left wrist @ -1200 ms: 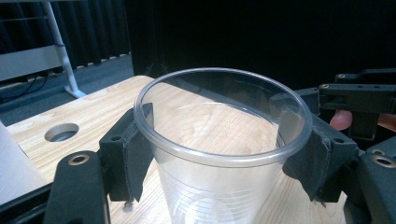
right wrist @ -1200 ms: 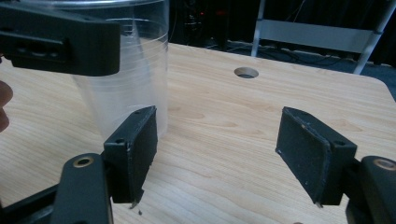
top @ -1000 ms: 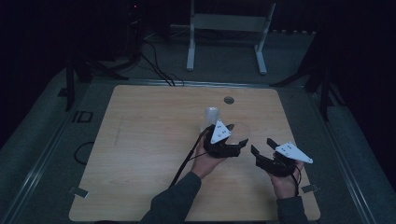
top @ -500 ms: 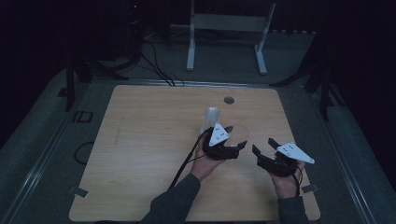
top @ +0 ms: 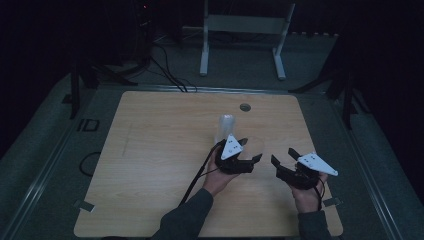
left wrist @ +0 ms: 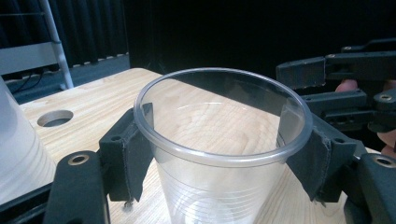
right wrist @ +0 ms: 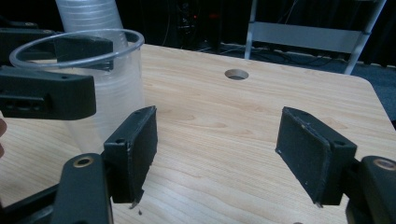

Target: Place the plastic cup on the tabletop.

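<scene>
No legible text, label, brand, number or sign appears on any surface. The clear plastic cup carries only moulded horizontal ribs and no print. The wooden table shows plain grain and a round hole, without marking. The grey plates on top of the left gripper and the right gripper are blank. A pale mark on the dark floor mat left of the table resembles letters but is too dim to read.

The left gripper has carried its clear cup slightly nearer the person.
</scene>
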A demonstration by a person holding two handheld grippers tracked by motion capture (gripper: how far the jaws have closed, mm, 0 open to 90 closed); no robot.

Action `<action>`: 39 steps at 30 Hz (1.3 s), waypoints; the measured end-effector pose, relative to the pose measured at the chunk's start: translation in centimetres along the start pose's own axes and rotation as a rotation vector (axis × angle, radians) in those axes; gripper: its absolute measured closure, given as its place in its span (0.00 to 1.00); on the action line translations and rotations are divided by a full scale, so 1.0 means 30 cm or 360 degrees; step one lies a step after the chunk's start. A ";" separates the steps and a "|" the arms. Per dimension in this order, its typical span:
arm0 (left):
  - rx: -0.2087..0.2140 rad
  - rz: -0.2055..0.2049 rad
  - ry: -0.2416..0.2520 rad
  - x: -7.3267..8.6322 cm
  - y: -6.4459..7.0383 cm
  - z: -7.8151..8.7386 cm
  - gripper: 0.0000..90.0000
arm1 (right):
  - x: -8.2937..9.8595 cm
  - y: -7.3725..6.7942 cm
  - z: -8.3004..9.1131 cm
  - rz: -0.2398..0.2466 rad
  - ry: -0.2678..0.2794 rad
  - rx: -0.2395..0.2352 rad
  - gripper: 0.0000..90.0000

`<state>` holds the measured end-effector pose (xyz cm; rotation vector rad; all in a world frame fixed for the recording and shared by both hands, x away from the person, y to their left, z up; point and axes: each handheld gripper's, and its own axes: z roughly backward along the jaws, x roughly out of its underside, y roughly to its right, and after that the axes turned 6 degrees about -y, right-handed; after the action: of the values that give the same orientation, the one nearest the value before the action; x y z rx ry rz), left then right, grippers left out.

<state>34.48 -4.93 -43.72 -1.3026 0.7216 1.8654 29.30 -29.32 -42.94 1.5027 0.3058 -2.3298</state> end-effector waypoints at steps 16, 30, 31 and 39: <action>-0.0043 0.0013 0.0005 0.036 -0.007 -0.006 0.31 | 0.003 0.001 -0.001 -0.0005 -0.0006 0.0002 0.32; -0.0076 0.0022 -0.0010 0.061 -0.020 -0.013 0.31 | 0.005 0.003 0.000 -0.0007 -0.0003 0.0005 0.32; -0.0078 0.0019 -0.0012 0.063 -0.020 -0.014 0.31 | 0.005 0.003 0.000 -0.0007 -0.0003 0.0006 0.32; -0.0090 0.0018 -0.0024 0.074 -0.022 -0.020 0.31 | 0.005 0.002 -0.001 -0.0007 -0.0005 0.0003 0.32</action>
<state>34.87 -4.45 -46.04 -1.3212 0.6741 1.9153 29.29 -29.40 -43.10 1.5006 0.3067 -2.3360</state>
